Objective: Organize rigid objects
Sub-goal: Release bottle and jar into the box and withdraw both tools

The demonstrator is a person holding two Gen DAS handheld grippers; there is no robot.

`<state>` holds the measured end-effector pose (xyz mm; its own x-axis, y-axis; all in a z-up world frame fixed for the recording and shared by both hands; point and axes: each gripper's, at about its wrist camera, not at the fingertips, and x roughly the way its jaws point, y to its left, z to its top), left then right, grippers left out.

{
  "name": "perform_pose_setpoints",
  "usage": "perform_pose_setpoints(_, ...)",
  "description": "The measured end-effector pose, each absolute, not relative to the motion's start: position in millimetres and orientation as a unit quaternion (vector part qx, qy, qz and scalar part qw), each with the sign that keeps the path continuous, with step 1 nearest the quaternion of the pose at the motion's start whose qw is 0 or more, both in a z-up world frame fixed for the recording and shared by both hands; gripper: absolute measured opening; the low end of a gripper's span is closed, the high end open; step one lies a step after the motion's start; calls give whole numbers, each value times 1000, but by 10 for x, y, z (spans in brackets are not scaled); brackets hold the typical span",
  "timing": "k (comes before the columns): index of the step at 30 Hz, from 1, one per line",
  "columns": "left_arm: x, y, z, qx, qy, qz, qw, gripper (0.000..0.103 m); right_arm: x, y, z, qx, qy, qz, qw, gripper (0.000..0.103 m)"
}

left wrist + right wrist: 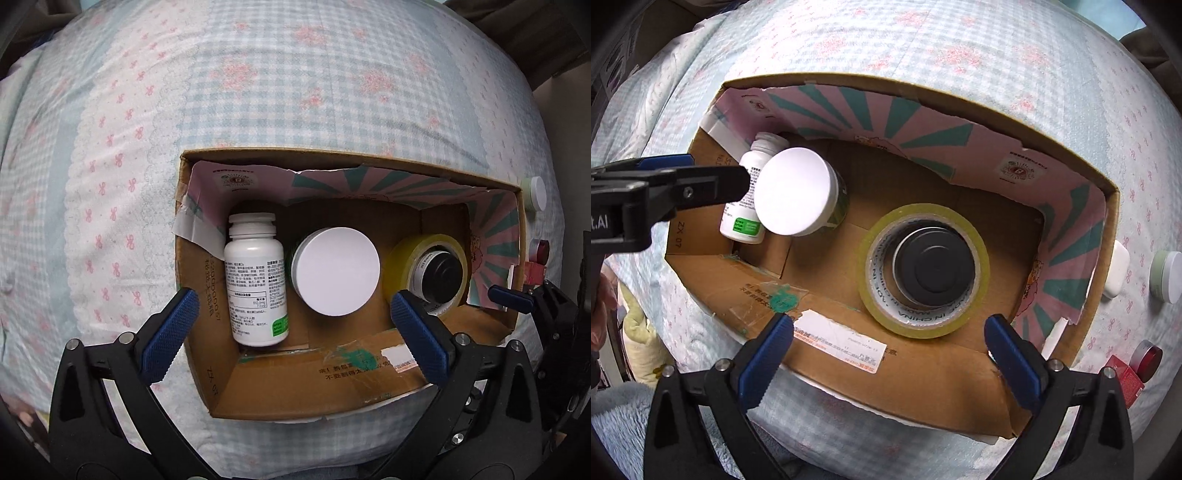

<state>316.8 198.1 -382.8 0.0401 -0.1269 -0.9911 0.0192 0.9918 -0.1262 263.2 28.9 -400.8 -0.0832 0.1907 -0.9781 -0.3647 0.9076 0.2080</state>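
Both tongs apart and empty: left gripper (291, 321) above the bottle (255, 280) and white-lidded jar (338, 271), right gripper (888, 350) above the tape roll (923, 271) ringing a dark tin (932, 273). All grouped inside the cardboard box (923, 384) on the bed, evidently for tidy storage.

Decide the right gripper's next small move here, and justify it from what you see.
Probably lift the right gripper out and swing toward the green jar beside the cardboard box: its jaws are open and empty, the tape roll already sits inside.
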Motion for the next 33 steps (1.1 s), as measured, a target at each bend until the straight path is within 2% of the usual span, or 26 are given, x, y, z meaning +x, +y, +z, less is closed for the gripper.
perform_pose_setpoints(14,2877,2214,-3307,-51,654,-25,754,103,2416,238,-3619,-40,675,194,711,103)
perform_pose_setpoints(33,2325,2354,-2235,-88,584,-21,806,103,2170,-202,-2466,22,607,103,787,103)
